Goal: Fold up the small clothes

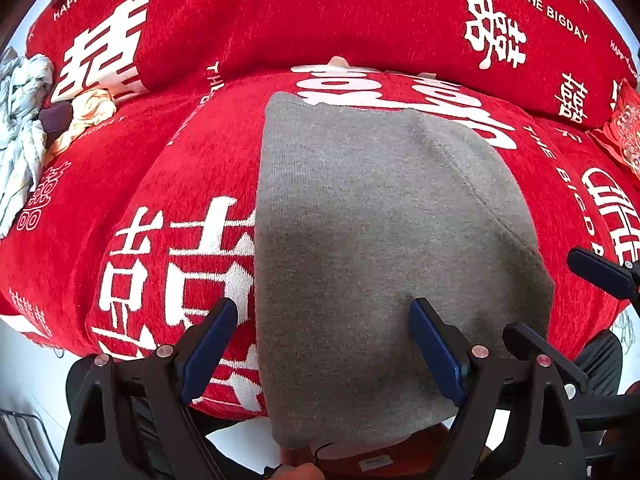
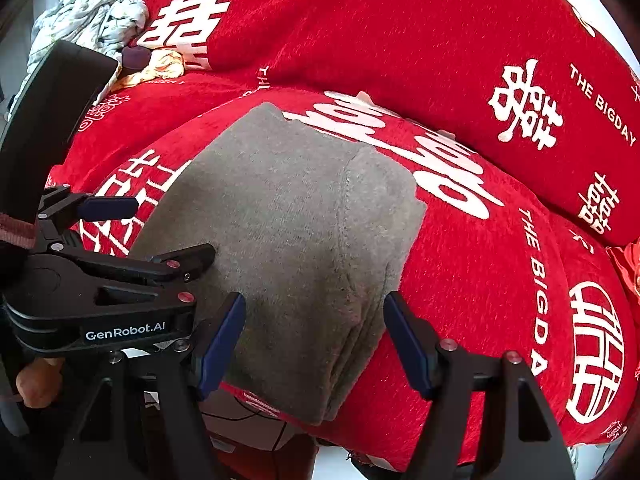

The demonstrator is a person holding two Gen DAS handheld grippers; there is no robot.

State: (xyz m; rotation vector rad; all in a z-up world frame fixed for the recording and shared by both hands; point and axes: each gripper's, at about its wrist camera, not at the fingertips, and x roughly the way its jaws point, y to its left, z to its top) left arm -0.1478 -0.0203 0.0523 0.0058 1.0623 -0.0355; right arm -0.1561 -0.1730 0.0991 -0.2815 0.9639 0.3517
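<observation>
As grey garment [image 1: 372,248] lies lengthwise off sofa [image 1: 192,160] front edge, both grippers' jaws hang open w/ left gripper [image 1: 324,344] & right gripper [image 2: 314,340] straddling its near end.

The folded garment [image 1: 372,248] lies on the sofa seat cushion [image 1: 168,184], its near end hanging over the cushion's front edge. The left gripper [image 1: 324,344] stands over the garment's left edge, the right gripper [image 2: 314,340] over its right edge, jaws apart. Beyond the garment rises the backrest [image 1: 320,16]. Far left of both grippers, a pile of clothes [image 2: 92,16] lies on the seat.
</observation>
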